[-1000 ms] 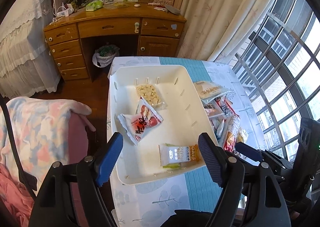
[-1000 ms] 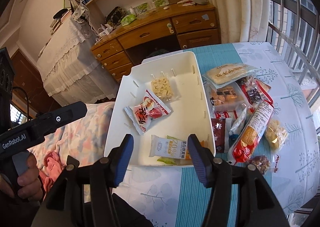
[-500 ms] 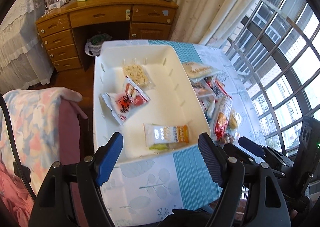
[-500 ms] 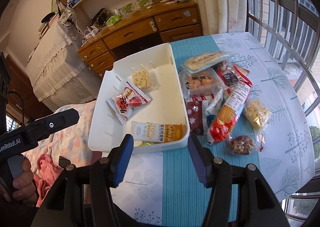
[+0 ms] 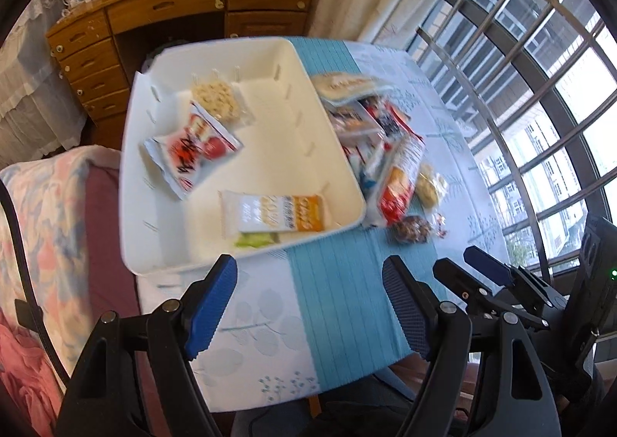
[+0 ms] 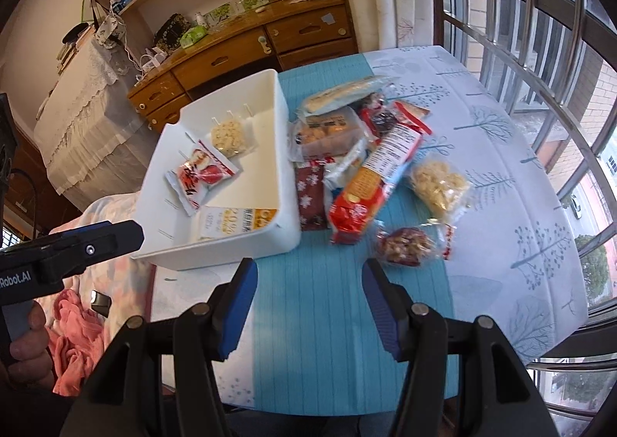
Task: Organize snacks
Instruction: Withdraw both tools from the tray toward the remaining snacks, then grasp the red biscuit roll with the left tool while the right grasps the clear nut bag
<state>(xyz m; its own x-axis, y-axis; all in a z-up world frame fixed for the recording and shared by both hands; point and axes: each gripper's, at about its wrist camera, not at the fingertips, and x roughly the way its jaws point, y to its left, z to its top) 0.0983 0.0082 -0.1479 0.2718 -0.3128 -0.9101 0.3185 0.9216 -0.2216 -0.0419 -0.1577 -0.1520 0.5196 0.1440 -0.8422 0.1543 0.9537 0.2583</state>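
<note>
bedroom table by the barred window, snacks half sorted into a white bin

on the tablecloth (image 6: 482, 98) a white bin (image 6: 283, 152) is seen at the left with three packets already inside, among them a red-and-white packet (image 6: 200, 175); a loose snack pile (image 6: 370, 167) lies just beside its right wall, a long red biscuit pack (image 6: 366, 190) on top, a small nut packet (image 6: 405, 246) nearest. the left gripper (image 5: 308, 306) and right gripper (image 6: 306, 306) are both held parted and empty above the near tablecloth. a fresh pick is judged next, calling for a reach to the pile's near edge, where bare cloth is left open.
</note>
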